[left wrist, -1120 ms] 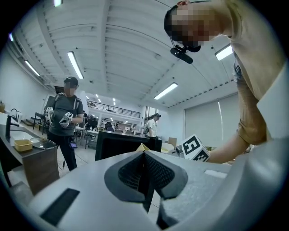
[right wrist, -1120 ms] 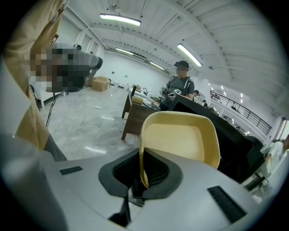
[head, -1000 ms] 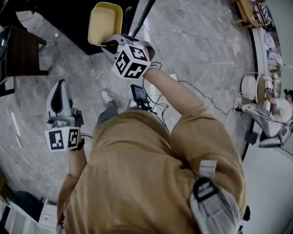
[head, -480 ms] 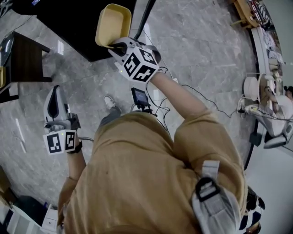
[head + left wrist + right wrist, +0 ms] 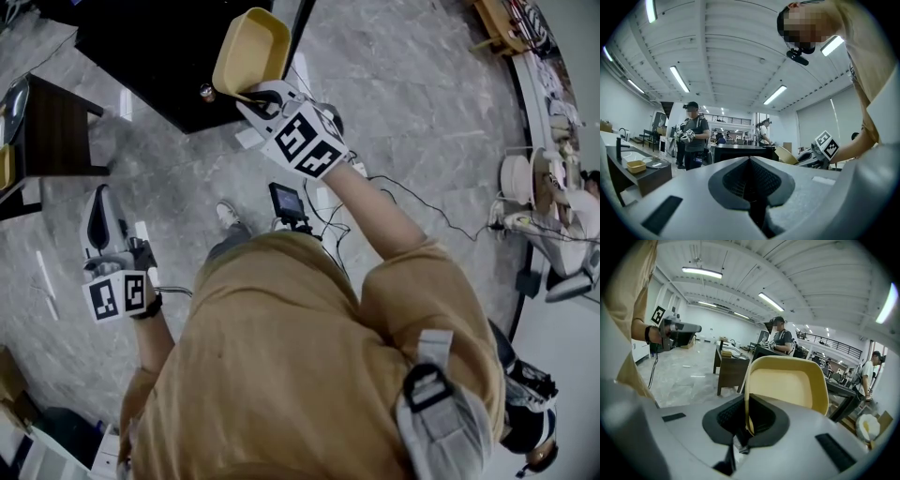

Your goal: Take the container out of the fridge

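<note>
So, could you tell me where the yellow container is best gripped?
Pinch the yellow container by its thin rim wall, one jaw inside, one outside, from the open side; the body looks too wide to span. The right gripper grips it so.

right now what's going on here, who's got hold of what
A person in a tan top stands on a grey floor with a gripper in each hand. The right gripper is shut on the rim of a yellow container, holding it up in the air by a dark table. The left gripper is shut with nothing in it, off to their side. No fridge shows in these views.
</note>
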`<action>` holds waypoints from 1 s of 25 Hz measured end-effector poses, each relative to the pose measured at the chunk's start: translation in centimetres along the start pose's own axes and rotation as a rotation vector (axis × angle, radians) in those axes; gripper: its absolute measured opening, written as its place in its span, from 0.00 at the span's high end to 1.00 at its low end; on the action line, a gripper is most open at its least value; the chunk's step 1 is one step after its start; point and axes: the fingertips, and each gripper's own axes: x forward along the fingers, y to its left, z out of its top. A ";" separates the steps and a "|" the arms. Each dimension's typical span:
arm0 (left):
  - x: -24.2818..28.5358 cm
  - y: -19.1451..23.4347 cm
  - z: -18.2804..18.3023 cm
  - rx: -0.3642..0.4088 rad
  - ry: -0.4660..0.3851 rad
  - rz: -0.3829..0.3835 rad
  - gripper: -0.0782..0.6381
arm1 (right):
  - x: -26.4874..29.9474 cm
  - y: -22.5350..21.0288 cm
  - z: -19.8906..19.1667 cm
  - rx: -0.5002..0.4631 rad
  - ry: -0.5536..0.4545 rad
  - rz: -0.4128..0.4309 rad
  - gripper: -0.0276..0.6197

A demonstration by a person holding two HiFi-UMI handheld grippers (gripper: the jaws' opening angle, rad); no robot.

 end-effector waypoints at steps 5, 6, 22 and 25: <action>-0.1 0.4 0.0 0.003 0.002 0.005 0.89 | -1.1 -0.9 -0.6 0.053 -0.003 -0.028 0.95; -0.1 0.5 0.1 0.003 0.002 0.005 0.89 | -1.4 -1.2 -0.5 0.064 -0.008 -0.034 0.95; -1.4 1.6 3.1 0.011 -0.034 0.042 0.89 | -7.3 -5.0 0.0 0.214 -0.121 -0.137 0.95; -1.9 1.7 4.0 0.016 -0.040 0.052 0.89 | -9.1 -5.8 0.4 0.235 -0.147 -0.162 0.95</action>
